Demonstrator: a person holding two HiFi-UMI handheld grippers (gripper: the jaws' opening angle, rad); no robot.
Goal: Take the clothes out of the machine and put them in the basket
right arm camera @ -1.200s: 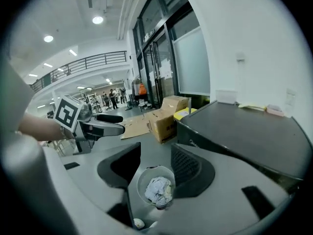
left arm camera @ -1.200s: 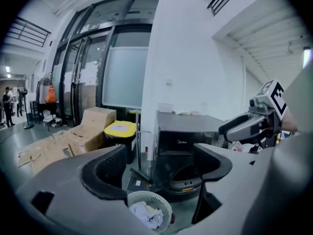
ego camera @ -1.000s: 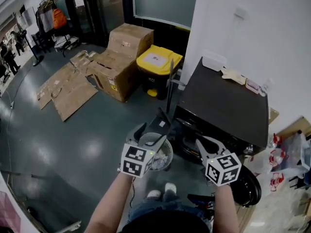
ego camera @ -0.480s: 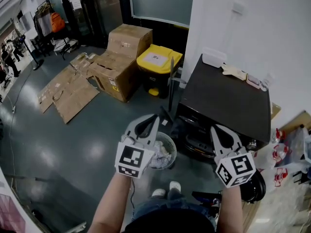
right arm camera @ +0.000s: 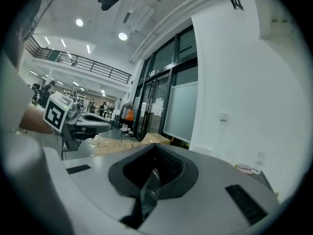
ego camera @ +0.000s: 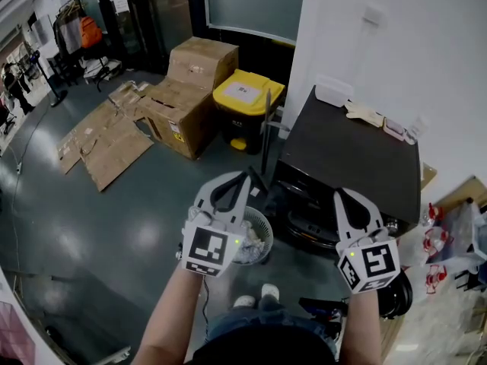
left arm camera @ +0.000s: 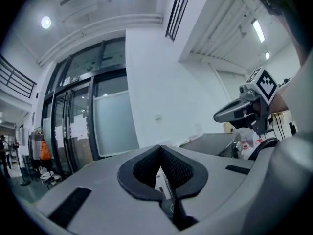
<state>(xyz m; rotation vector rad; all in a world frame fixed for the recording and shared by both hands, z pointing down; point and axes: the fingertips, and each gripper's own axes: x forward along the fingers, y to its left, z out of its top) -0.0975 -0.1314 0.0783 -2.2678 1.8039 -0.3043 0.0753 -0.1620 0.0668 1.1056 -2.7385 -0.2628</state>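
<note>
The black machine (ego camera: 358, 158) stands against the white wall, its round door (ego camera: 397, 298) swung open at the lower right. A white mesh basket (ego camera: 265, 223) sits on the floor in front of it with pale clothes (ego camera: 252, 244) inside. My left gripper (ego camera: 246, 176) is held level above the basket, jaws shut and empty; the left gripper view shows its pads (left arm camera: 172, 166) pressed together. My right gripper (ego camera: 339, 193) hovers over the machine's front edge, also shut with nothing in it. Each gripper shows in the other's view: the right gripper (left arm camera: 239, 112), the left gripper (right arm camera: 84, 121).
Cardboard boxes (ego camera: 190, 90) and a yellow-lidded bin (ego camera: 247, 93) stand behind the basket, with flattened cardboard (ego camera: 106, 135) on the grey floor to the left. A white tray (ego camera: 335, 93) and small items lie on the machine's top. Plastic bags (ego camera: 456, 238) sit at the right.
Both grippers have risen from low over the basket and machine front. The left jaws, spread open over the basket a second ago, have shut empty.
</note>
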